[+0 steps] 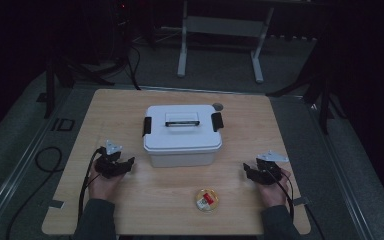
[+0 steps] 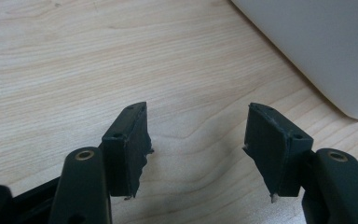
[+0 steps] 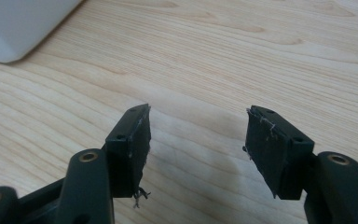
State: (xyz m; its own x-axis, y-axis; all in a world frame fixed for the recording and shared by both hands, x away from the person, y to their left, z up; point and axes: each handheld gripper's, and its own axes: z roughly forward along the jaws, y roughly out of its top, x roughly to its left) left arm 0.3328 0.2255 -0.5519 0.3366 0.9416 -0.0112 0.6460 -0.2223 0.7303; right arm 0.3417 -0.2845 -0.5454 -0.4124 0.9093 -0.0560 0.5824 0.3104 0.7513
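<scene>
The left claw (image 1: 116, 165) rests low over the counter (image 1: 120, 107) with its jaws spread wide and nothing between them; in the left gripper view only bare wood grain lies in the gap. It sits just beside the left front corner of the white box (image 1: 182, 134), apart from it and angled toward it. The right claw (image 1: 261, 172) is likewise wide open and empty, a little farther from the box on its right front side. Both seem parked at the ready, flanking the box so that each can reach its own end, likely to work the black latches.

The box stands upright near the middle of the counter with its lid (image 1: 181, 126) shut. Its long axis runs left to right across the counter, one long side facing the person. A black latch (image 1: 147, 126) sits at the left end of the lid and another latch (image 1: 217, 122) at the right end, with a carrying handle (image 1: 182, 119) lying flat along the long axis on top.

In front of the box, nearer the right claw, lies a small round dish (image 1: 206, 199) holding something red and white.
</scene>
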